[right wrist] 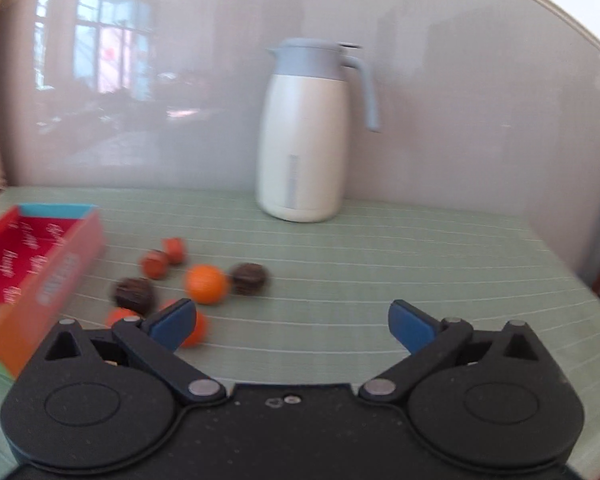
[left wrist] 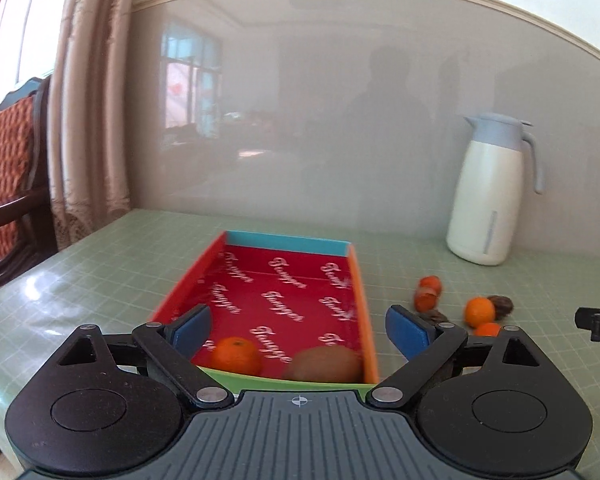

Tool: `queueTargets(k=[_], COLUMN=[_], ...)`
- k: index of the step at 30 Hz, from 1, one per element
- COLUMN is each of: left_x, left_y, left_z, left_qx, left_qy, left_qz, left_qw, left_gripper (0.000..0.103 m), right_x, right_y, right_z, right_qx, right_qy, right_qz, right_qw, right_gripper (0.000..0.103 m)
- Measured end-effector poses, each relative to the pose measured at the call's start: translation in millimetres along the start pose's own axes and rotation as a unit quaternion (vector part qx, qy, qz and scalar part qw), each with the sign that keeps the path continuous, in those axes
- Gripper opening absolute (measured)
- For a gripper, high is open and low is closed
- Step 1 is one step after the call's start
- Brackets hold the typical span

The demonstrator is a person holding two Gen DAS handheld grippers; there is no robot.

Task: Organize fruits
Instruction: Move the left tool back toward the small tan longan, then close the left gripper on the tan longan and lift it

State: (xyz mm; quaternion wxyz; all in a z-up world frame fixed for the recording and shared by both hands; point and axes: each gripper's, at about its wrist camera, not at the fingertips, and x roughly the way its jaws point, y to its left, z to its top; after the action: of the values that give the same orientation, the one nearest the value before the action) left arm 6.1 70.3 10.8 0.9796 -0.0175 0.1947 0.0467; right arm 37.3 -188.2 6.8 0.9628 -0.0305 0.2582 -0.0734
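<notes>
Fruits so far: an orange (left wrist: 236,356) and a kiwi (left wrist: 326,364) sit at the tray's (left wrist: 188,280) 6 o'clock end, left gripper (left wrist: 298,326) wide open and empty, more fruit (right wrist: 206,283) loose on the worktop (right wrist: 380,280) at 3 o'clock, right gripper (right wrist: 292,324) gaping too.

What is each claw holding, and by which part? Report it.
Nothing is held. The left claw stands open over the box; the right claw stands open above the table.

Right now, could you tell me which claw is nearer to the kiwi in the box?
Left. The left claw hangs open just above the kiwi; the right claw is open beside the box, over the loose fruit.
</notes>
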Motion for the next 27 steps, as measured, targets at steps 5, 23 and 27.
queueTargets(k=[5, 23, 27], left_x=[6.2, 22.6, 28.8], left_y=[-46.0, -149.5, -152.2], left_z=[-7.1, -47.5, -51.4], left_qx=[0.039, 0.103, 0.101], left_qy=[0.011, 0.081, 0.1], left_qz=[-0.043, -0.125, -0.127], left_qw=[0.9982, 0.9834, 0.9817], left_gripper=[0.094, 0.083, 0.072], right_x=[4.6, -14.7, -16.2], right_y=[-37.6, -108.3, -117.1], right_z=[-16.2, -40.3, -41.7], right_qx=[0.022, 0.089, 0.11], right_qy=[0.003, 0.003, 0.004], right_qz=[-0.083, -0.137, -0.136], right_qw=[0.996, 0.987, 0.985], right_gripper=[0.103, 0.103, 0.103])
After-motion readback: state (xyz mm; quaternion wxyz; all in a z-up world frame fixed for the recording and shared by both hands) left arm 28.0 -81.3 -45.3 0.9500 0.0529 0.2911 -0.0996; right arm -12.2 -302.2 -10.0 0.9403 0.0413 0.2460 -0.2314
